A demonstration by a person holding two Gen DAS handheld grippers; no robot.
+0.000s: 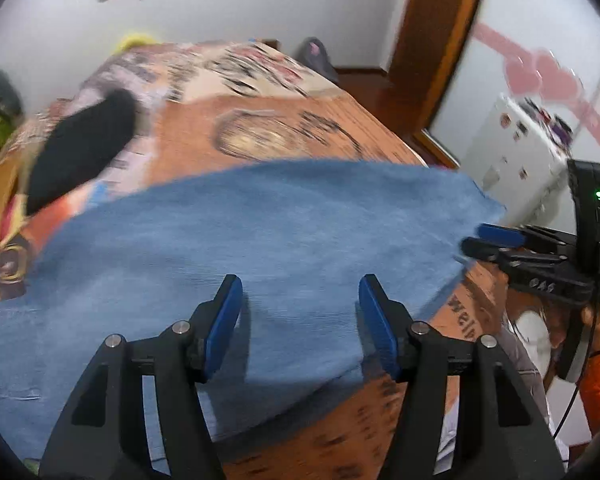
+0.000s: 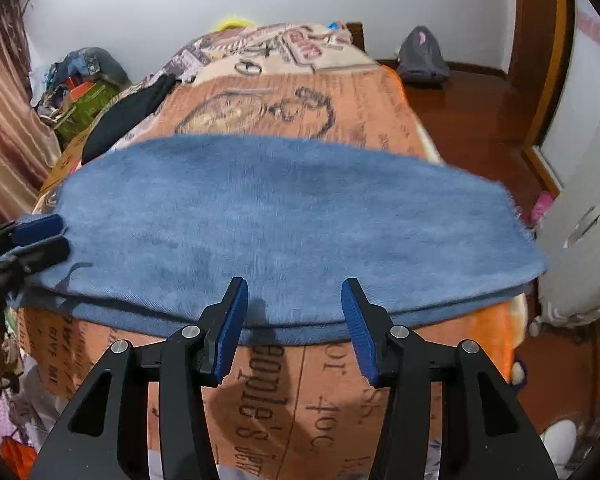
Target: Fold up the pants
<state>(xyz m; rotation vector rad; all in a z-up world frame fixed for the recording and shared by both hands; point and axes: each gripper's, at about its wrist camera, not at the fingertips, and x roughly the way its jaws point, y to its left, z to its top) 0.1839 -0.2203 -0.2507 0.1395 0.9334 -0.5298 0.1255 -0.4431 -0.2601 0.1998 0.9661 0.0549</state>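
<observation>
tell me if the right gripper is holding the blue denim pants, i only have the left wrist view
Observer: No. The right gripper is open, its pads empty above the near edge of the blue denim pants.
Operator: is that edge a single layer
Observer: No, two layers lie stacked there, so the pants are folded.
Operator: where's the hem
Observer: The frayed hem is at the right end, near the side of the orange printed blanket.
</observation>
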